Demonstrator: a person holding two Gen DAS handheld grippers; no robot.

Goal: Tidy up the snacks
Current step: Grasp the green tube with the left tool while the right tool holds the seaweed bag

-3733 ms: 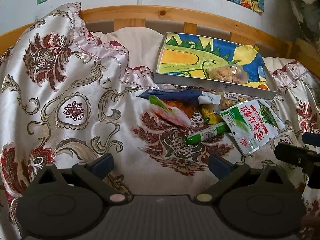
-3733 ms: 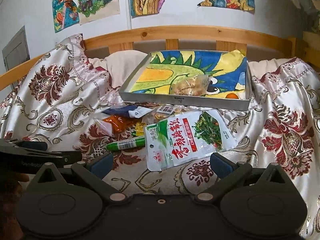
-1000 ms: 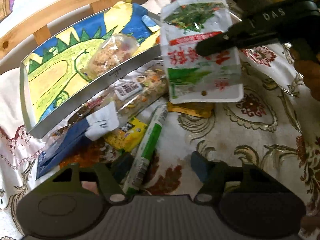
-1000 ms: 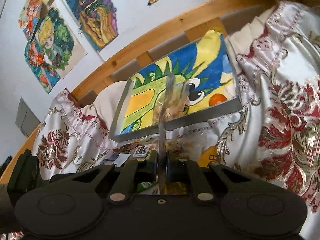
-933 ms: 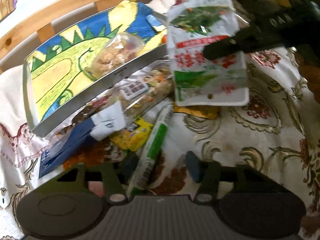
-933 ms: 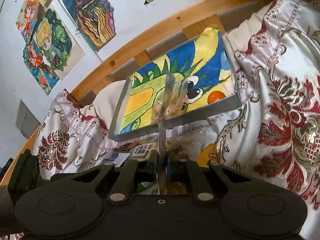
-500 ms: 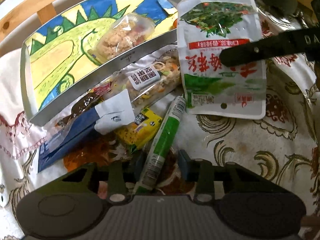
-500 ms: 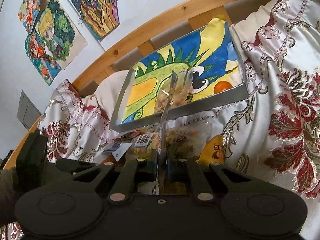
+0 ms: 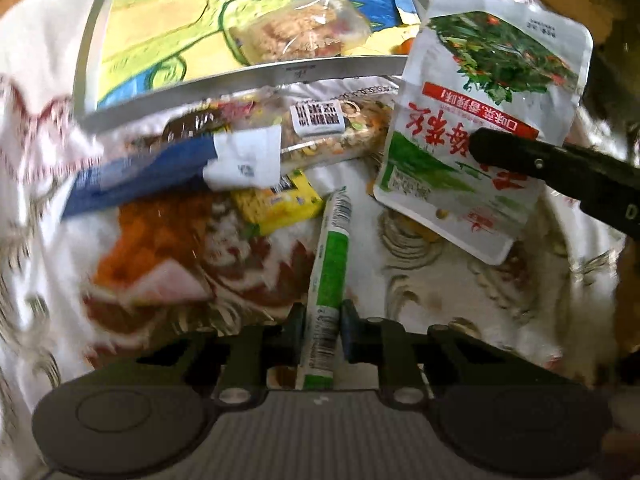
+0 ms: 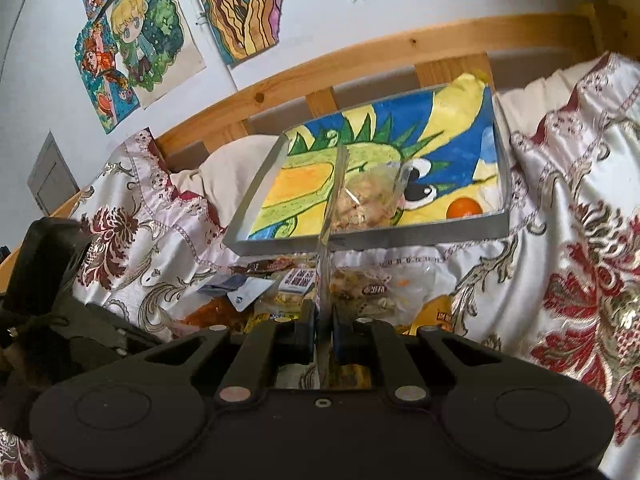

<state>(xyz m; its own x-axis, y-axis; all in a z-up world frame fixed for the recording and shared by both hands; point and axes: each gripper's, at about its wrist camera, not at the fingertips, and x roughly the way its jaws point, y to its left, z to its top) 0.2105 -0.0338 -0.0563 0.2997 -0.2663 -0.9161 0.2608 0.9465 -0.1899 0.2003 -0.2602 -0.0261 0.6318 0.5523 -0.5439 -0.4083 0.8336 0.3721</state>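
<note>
My left gripper (image 9: 323, 330) is shut on a green and white snack stick (image 9: 329, 272) that lies on the patterned bedspread. My right gripper (image 10: 323, 326) is shut on a white pickled-vegetable pouch (image 9: 482, 116), held edge-on in the right wrist view (image 10: 330, 216) above the snack pile. Its fingers (image 9: 560, 172) show in the left wrist view. A grey tray (image 10: 368, 238) with a dinosaur picture holds a clear bag of crumbly snack (image 9: 304, 30) and an orange ball (image 10: 464, 209). Loose snacks lie in front: a nut bar (image 9: 320, 128), a blue pack (image 9: 140, 178), a yellow pack (image 9: 276, 202), an orange bag (image 9: 156, 248).
A wooden bed rail (image 10: 360, 64) runs behind the tray, with drawings on the wall (image 10: 136, 40). A yellow packet (image 10: 438, 312) lies by the right of the pile. The bedspread (image 10: 580, 260) rises in folds on both sides.
My left gripper has closed in from open and now clamps the green stick. The right gripper holds the pouch lifted, shifted slightly toward the tray.
</note>
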